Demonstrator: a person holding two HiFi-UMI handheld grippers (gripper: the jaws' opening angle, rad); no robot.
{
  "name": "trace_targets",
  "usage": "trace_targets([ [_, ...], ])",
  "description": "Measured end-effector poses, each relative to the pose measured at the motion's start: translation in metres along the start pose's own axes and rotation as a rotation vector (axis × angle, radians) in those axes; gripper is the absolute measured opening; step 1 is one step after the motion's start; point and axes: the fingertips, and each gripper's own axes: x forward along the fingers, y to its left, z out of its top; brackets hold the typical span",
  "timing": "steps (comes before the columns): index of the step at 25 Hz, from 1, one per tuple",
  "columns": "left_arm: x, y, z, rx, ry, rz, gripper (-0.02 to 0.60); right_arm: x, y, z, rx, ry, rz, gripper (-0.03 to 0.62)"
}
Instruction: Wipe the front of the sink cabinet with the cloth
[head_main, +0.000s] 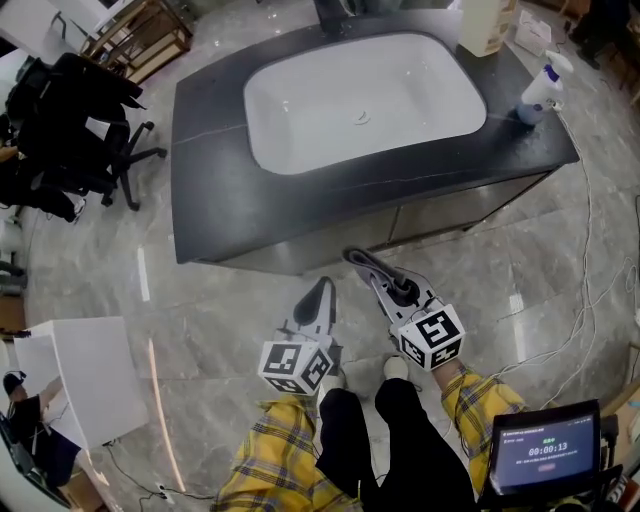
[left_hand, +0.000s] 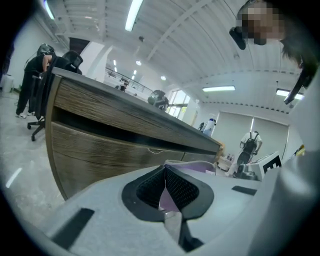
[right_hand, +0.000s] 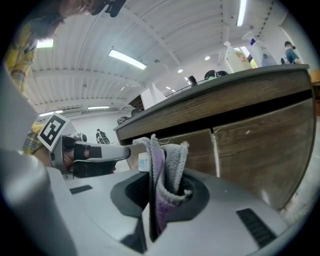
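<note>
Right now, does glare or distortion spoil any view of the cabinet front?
Head view: fisheye bows the countertop, glare streaks the floor, cabinet front shaded. Left gripper view: cabinet front clear, corners vignetted black. Right gripper view: cloth in right tongs sharp, wood grain readable.

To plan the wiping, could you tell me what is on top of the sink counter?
A spray bottle stands at its right end and a pale container at the back right. Its back edge runs out of the picture, so anything there goes unseen.

Cab. front (right_hand: 250, 145) matt wood grain; cloth (right_hand: 172, 162) fuzzy; sink (head_main: 365, 95) glossy; floor (head_main: 200, 300) polished stone.
</note>
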Motion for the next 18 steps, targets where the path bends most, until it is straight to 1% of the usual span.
trace_targets([
  [4, -0.031, 0.045, 0.005, -0.007, -0.008, 0.055, 0.006, 0.027, 0.045, -0.008, -0.014, 0.026, 0.053, 0.043],
  [9, -0.066, 0.092, 0.015, 0.004, -0.026, 0.088, 0.006, 0.068, 0.102, -0.012, -0.038, 0.035, 0.114, 0.043],
  [12, -0.086, 0.12, 0.012, -0.001, -0.025, 0.11, 0.006, 0.091, 0.132, -0.02, -0.05, 0.039, 0.139, 0.043],
  [18, -0.121, 0.17, 0.0, -0.013, -0.021, 0.164, 0.006, 0.13, 0.175, -0.045, -0.039, 0.06, 0.175, 0.043],
])
